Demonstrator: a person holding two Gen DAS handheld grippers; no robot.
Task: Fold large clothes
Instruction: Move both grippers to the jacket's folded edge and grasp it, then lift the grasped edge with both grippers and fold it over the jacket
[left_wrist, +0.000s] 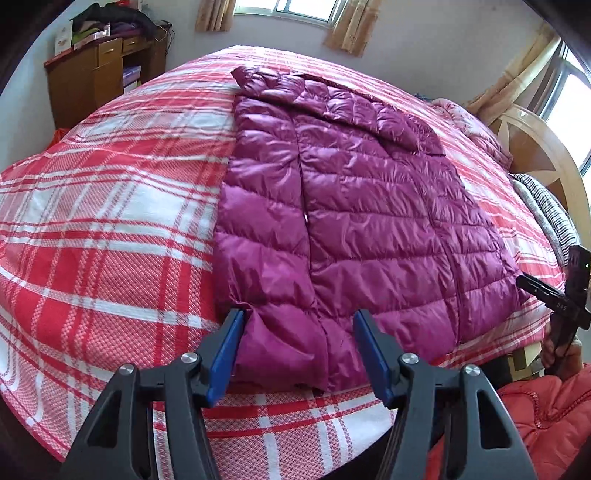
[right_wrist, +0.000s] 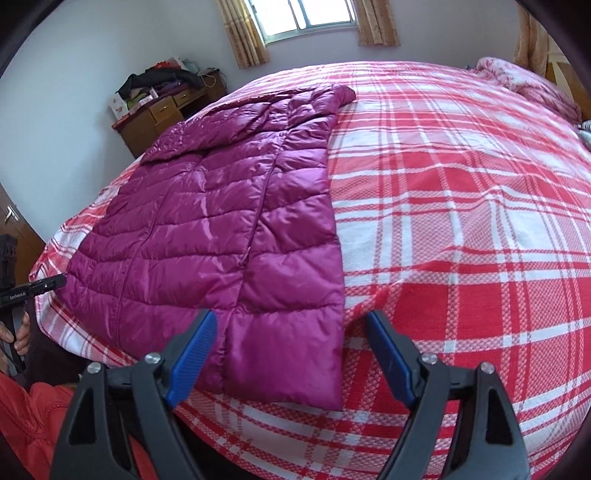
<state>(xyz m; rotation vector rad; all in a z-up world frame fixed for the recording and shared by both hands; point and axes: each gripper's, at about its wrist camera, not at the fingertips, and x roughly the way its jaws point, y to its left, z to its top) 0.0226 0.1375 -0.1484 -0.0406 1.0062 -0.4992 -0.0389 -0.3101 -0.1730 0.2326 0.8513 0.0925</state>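
A magenta quilted down jacket (left_wrist: 362, 206) lies flat on the bed, hem toward me, collar at the far end, zip closed. A sleeve is folded across its upper part. My left gripper (left_wrist: 299, 317) stands open over the hem's left part. Its left blue pad (left_wrist: 229, 354) is against the hem corner and the right pad is apart from the fabric. In the right wrist view the jacket (right_wrist: 207, 229) fills the left half. My right gripper (right_wrist: 291, 314) is open around the hem's right corner, with neither pad pressing on it.
A red-and-white plaid cover (left_wrist: 103, 229) spans the bed. A wooden desk (left_wrist: 99, 70) piled with clothes stands at the far wall. A wooden headboard (left_wrist: 535, 147) and a striped pillow (left_wrist: 546, 210) sit right. A person's orange padded sleeve (left_wrist: 546, 413) is near the bed edge.
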